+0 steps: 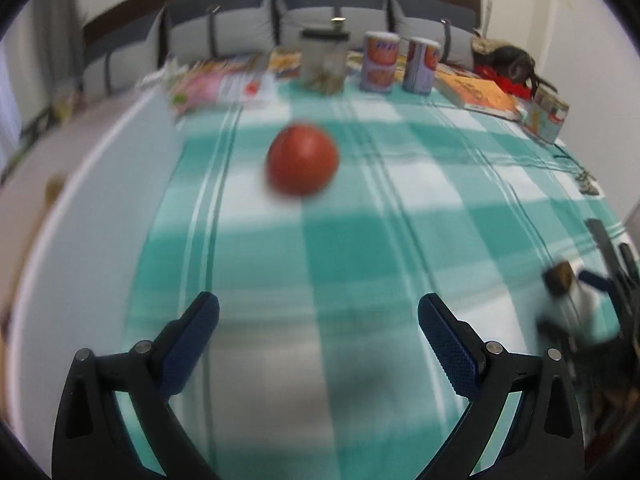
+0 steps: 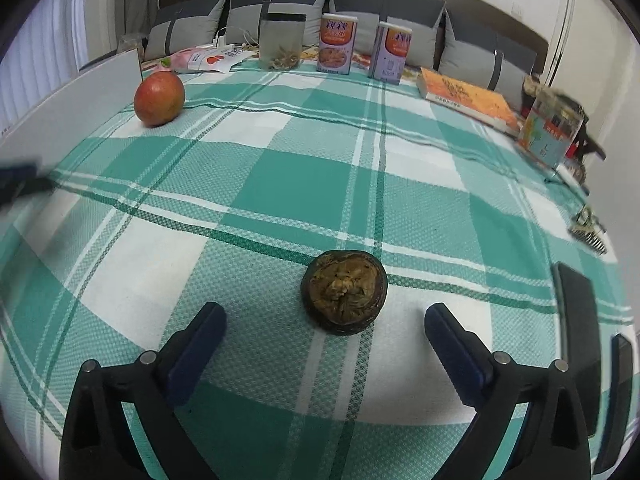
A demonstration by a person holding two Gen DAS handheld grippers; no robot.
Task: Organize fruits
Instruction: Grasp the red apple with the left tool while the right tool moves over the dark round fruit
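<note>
A round red fruit point(image 1: 302, 159) lies on the green checked tablecloth point(image 1: 360, 240), well ahead of my left gripper point(image 1: 318, 312), which stands open with nothing between its fingers; this view is blurred. The same red fruit point(image 2: 159, 98) shows at the far left of the right wrist view. A dark brown round fruit point(image 2: 344, 292) with a wrinkled tan top rests on the cloth just beyond my right gripper point(image 2: 325, 322). That gripper is open, its pads clear of the fruit. The brown fruit point(image 1: 560, 276) and the right gripper's blue fingers point(image 1: 596, 280) appear at the left view's right edge.
Along the far side stand a clear jar point(image 2: 282, 42), two tall printed cans point(image 2: 337, 44), an orange book point(image 2: 466, 98), a carton point(image 2: 550, 130) and snack packets point(image 2: 208, 58). A white board point(image 2: 76, 104) borders the left. Grey cushions point(image 2: 400, 16) line the back. Dark objects point(image 2: 576, 312) lie at right.
</note>
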